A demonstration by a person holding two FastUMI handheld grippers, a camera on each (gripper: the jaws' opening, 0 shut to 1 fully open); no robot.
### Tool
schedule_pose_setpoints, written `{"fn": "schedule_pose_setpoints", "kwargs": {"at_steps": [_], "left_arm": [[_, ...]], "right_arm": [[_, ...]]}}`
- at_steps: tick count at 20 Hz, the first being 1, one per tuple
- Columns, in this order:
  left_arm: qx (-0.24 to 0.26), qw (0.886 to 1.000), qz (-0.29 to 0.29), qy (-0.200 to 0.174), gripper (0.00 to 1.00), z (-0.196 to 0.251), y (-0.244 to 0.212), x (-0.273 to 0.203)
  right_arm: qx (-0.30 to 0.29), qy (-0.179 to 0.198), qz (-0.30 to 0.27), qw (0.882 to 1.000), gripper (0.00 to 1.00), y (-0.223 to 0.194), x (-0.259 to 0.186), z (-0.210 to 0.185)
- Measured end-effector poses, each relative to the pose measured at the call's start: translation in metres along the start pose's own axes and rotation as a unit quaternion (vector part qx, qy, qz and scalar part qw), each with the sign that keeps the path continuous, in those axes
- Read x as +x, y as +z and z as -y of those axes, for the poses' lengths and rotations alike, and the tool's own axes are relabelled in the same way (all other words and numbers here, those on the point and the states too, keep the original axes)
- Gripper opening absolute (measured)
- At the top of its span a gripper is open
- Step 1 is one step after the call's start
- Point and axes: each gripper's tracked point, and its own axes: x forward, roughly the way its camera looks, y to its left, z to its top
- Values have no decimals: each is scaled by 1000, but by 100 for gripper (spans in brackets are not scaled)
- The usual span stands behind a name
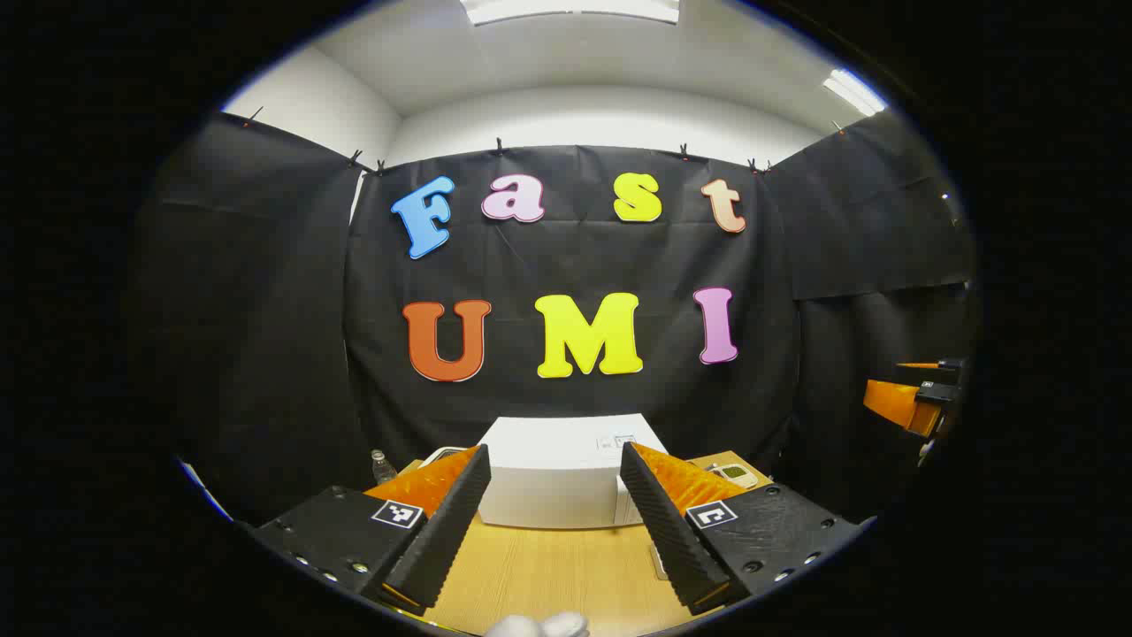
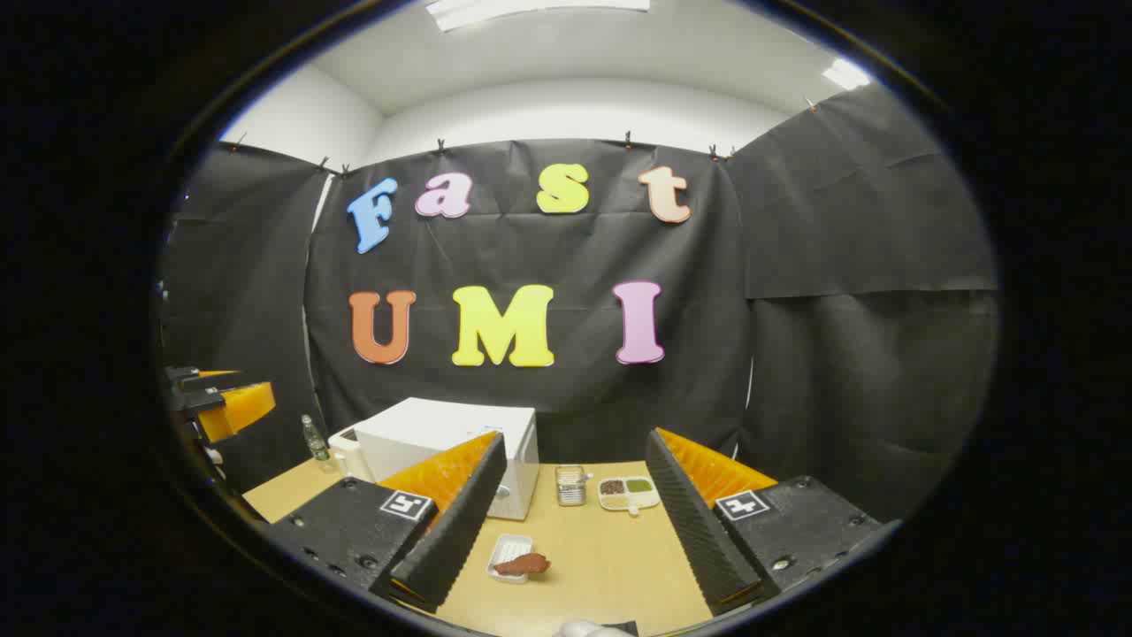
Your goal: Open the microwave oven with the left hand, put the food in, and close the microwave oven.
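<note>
- Over on the far left of my right gripper view, my left gripper pokes in at the edge, held up above the table and well apart from everything on it.
- Next along, a small bottle stands at the back left corner of the table, near a white appliance tucked right beside the microwave.
- That microwave is white, sits at the back of the table against the black cloth, and its door looks closed to me.
- Just in front of it, nearer me, the food is a brownish piece lying on a small white tray on the wood.
- Right of the microwave there's a little metal basket, then a divided dish with bits in its compartments.
- My right gripper has its fingers spread wide with nothing between them.
- From the left gripper view, my left gripper is also spread wide and empty, pointing straight at the microwave, not touching it.
- Way off at the right edge there, my right gripper hangs in the air.
</note>
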Motion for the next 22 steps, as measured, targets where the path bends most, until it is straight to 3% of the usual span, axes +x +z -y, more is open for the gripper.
{"fn": "schedule_pose_setpoints", "kwargs": {"at_steps": [5, 6, 7, 16, 22], "left_arm": [[6, 1000, -2, 5, 92, -1, -4, 1], [5, 1000, -4, 5, 83, -1, -5, 1], [5, 1000, -5, 6, 93, -2, -5, 2], [14, 1000, -11, 7, 93, -4, -26, 15], [16, 1000, -10, -7, 93, 29, -73, 60]], "right_arm": [[-1, 4, 0, 1000, 96, 0, 1, 0], [-2, 4, -1, 1000, 96, -1, 1, 0], [-3, 4, -1, 1000, 96, -1, 2, -1], [-23, 4, 6, 1000, 96, 4, 10, 9], [-17, 4, 2, 1000, 96, 8, 28, 33]]}}
